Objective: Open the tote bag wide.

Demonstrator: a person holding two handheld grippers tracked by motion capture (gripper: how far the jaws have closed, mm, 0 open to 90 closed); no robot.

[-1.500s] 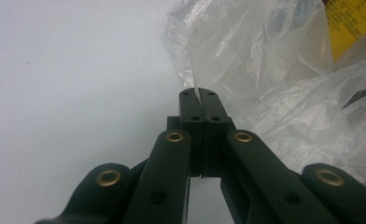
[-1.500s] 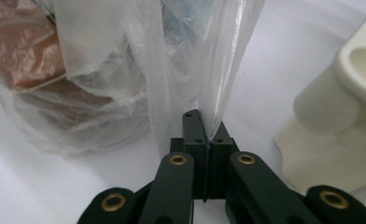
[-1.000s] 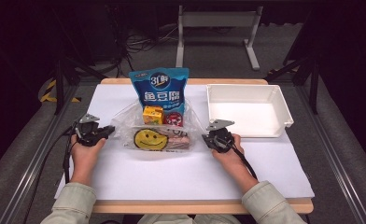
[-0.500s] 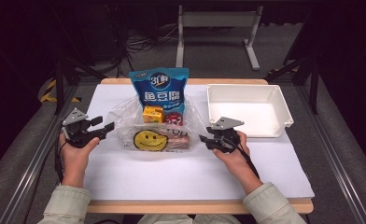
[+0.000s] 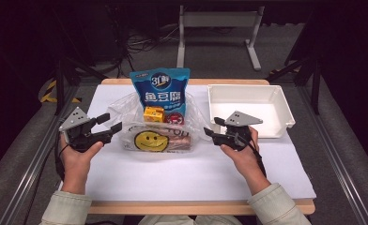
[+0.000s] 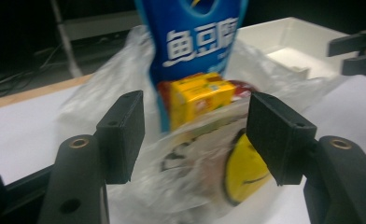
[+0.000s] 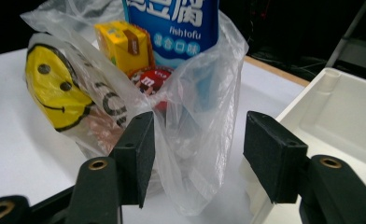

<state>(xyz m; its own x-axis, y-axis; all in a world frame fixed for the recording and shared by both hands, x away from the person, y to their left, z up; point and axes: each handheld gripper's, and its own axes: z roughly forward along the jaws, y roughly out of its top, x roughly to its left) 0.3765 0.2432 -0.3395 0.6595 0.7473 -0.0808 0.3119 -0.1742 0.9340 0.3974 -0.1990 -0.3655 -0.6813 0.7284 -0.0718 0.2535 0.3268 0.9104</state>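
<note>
While you are holding both grippers off the clear plastic bag (image 5: 159,129), note that it is sitting at the middle of the desk (image 5: 196,173), just left of the white tray (image 5: 285,112). The left gripper (image 5: 111,123) is hovering at the bag's left side with its jaws apart and nothing between them; they have just been opening. The right gripper (image 5: 213,127) is hovering at the bag's right side, jaws likewise apart and just opened, with loose film (image 7: 204,140) lying in the gap but not pressed by the pads.

You are handling a thin, soft, slippery film that will probably crumple and stretch rather than hold shape. The blue snack pouch (image 5: 160,91) is standing tall out of the mouth, with the yellow box (image 5: 153,114) and a red packet (image 5: 174,119) in front of it, so the load is likely light but top-heavy. Aim to take hold of the bunched upper edge on each side, not the smiley-face panel (image 5: 147,140), and lift evenly to keep the pouch from tipping out.
</note>
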